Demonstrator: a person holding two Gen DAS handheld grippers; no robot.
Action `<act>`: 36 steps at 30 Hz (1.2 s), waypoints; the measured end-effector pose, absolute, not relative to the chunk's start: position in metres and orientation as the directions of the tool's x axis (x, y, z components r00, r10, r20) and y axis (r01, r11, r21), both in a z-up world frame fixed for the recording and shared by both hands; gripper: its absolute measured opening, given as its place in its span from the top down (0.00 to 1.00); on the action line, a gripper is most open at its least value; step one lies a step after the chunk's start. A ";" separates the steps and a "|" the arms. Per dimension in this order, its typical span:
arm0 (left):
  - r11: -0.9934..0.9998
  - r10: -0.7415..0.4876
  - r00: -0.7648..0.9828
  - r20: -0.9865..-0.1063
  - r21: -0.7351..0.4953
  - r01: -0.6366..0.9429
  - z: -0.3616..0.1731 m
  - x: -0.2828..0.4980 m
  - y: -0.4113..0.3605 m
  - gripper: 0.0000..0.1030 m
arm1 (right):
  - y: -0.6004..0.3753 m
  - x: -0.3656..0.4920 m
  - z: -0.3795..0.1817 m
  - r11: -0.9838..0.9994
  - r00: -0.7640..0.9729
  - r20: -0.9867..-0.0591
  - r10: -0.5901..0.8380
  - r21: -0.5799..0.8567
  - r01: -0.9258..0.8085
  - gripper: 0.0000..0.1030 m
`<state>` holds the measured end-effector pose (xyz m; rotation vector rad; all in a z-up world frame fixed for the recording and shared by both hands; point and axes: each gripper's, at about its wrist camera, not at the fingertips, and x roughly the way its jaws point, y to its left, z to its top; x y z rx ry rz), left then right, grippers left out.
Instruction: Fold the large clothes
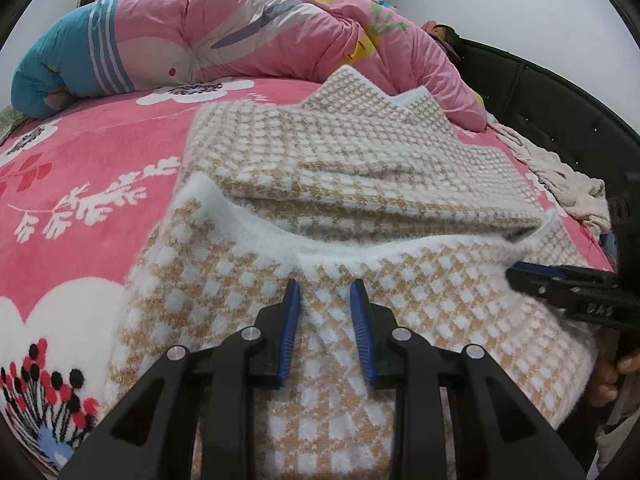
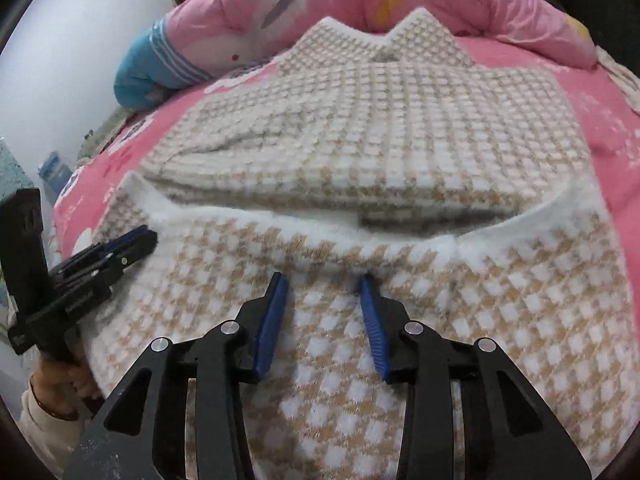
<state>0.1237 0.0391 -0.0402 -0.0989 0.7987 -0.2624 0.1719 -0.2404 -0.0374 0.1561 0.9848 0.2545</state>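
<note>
A fuzzy tan-and-white checked sweater lies on a pink flowered bed sheet. Its near part is folded up, and the white hem band runs across the middle. My left gripper rests its tips on this near fold just short of the hem, pads a little apart, with no cloth visibly pinched. In the right wrist view the left gripper sits near the sweater's left edge. My right gripper stands open over the same fold, nothing between its pads. In the left wrist view the right gripper enters from the right.
A rolled pink quilt with a blue end lies along the far side of the bed, a dark-haired head showing at its right end. A cream cloth lies crumpled by the dark headboard. A hand holds the left gripper's handle.
</note>
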 end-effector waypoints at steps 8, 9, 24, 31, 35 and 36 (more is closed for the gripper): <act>0.965 -0.262 0.667 -0.697 -0.179 0.192 -0.036 0.125 0.039 0.74 | -0.214 0.185 -0.033 0.960 0.507 -0.818 0.273 0.198 -0.197 0.72; 0.967 -0.256 0.668 -0.699 -0.175 0.188 -0.034 0.125 0.039 0.74 | -0.211 0.191 -0.041 0.962 0.505 -0.821 0.267 0.193 -0.196 0.72; 0.876 -0.469 0.542 -0.697 -0.290 0.385 -0.026 0.081 -0.001 0.69 | -0.220 0.154 -0.002 0.946 0.555 -0.768 0.320 0.229 -0.228 0.72; 0.884 -0.450 0.548 -0.705 -0.264 0.386 -0.029 0.082 -0.006 0.69 | -0.208 0.131 -0.038 0.953 0.471 -0.846 0.249 0.128 -0.273 0.72; 0.892 -0.431 0.558 -0.710 -0.240 0.383 -0.031 0.083 -0.005 0.69 | -0.204 0.131 -0.034 0.959 0.485 -0.844 0.227 0.108 -0.261 0.72; 0.890 -0.436 0.555 -0.709 -0.248 0.383 -0.030 0.084 -0.005 0.69 | -0.201 0.128 -0.028 0.960 0.493 -0.844 0.212 0.086 -0.266 0.72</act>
